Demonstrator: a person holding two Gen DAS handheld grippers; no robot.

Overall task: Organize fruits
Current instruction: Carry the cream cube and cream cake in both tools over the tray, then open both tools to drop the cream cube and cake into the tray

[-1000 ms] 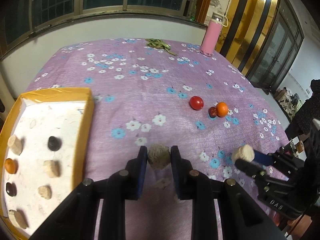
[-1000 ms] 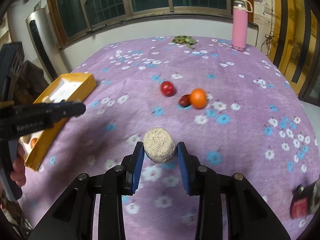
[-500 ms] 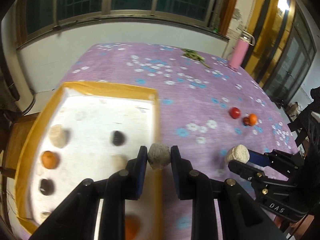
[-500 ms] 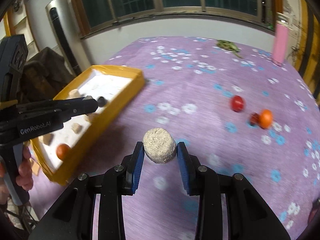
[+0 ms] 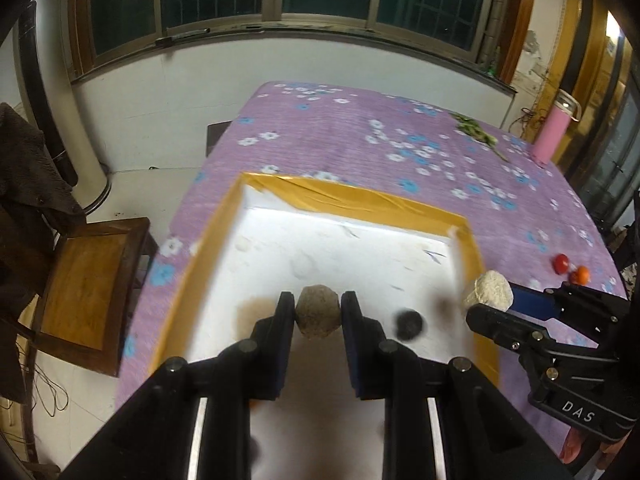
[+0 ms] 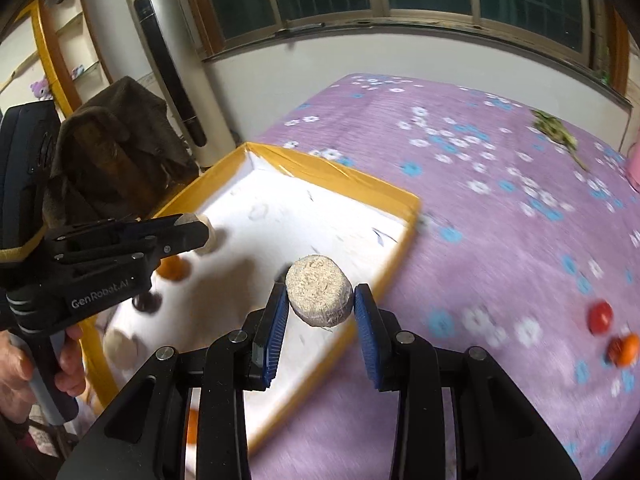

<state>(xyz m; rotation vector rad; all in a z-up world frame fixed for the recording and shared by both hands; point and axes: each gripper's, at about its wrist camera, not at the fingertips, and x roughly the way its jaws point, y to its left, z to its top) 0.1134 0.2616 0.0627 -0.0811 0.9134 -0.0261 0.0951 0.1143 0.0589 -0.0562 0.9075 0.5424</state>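
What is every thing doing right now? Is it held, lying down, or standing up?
Left tongs: shut on the brownish lump.
Brownish lump: held above the tray.
Right tongs: shut on the pale puck.
Pale puck: held over the tray's edge.
Tray: lying flat on the cloth, open, partly filled.
Dark ball: resting in the tray.
Red fruit: loose on the cloth.
Pink bottle: standing upright, capped.
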